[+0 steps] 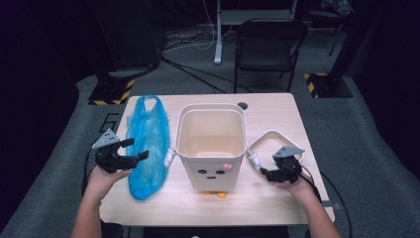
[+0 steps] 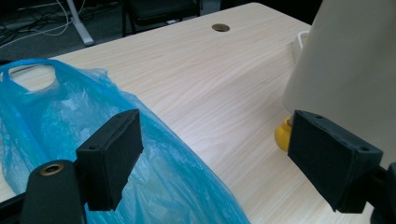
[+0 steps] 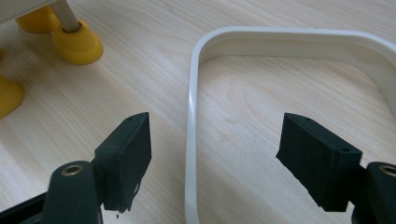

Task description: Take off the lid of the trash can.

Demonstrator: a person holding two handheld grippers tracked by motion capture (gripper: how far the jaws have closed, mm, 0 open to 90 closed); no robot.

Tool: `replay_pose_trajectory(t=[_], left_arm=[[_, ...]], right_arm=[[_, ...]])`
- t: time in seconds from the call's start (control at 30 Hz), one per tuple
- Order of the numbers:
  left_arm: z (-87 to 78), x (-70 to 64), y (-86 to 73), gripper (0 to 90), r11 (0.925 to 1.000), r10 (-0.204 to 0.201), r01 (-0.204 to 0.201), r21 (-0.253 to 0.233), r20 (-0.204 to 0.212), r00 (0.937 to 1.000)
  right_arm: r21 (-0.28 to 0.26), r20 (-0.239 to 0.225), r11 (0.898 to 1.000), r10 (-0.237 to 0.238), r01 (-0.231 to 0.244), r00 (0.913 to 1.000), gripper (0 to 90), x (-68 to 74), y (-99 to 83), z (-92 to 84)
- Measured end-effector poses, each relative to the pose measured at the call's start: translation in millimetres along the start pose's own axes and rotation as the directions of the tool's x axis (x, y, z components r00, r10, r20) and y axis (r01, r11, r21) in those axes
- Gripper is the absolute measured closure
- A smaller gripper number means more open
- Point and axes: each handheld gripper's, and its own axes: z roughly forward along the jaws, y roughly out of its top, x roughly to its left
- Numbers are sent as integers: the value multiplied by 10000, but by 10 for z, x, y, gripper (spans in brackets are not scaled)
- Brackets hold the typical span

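A cream bin [image 1: 211,148] with a face on its front and yellow feet [image 3: 77,44] stands open-topped at the table's middle. A blue plastic bag [image 1: 147,144] lies flat to its left. My left gripper [image 1: 136,148] hovers over the bag's right edge, open, with nothing between its pads; in the left gripper view the left gripper [image 2: 217,135] has the bag [image 2: 70,107] under its left jaw and the bin [image 2: 345,60] behind its right jaw. A white ring frame [image 1: 274,132] lies right of the bin. My right gripper [image 3: 217,130] is open, jaws on either side of the frame's side rail [image 3: 192,93] without touching it.
The wooden table [image 1: 267,198] has a cable hole [image 1: 241,105] behind the bin. A black folding chair [image 1: 267,44] and floor cables lie beyond the far edge. Bare wood shows in front of the bin and behind the frame.
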Motion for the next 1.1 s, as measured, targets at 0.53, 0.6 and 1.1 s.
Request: replay_pose_trajectory(t=[0.53, 0.6, 1.1], left_arm=[[191, 189, -293, 400, 9969, 7, 61, 779, -881, 9961], [233, 204, -337, 412, 9967, 116, -47, 814, -848, 9963], [399, 297, -525, 415, 9919, 223, -74, 1265, -1170, 9929]], right_arm=[[-962, -188, 9952, 181, -199, 9997, 477, 9, 7, -71], [-1280, -270, 9917, -167, 132, 9995, 484, 15, 16, -93], [-566, -279, 9967, -598, 582, 9978, 379, 47, 13, -5]])
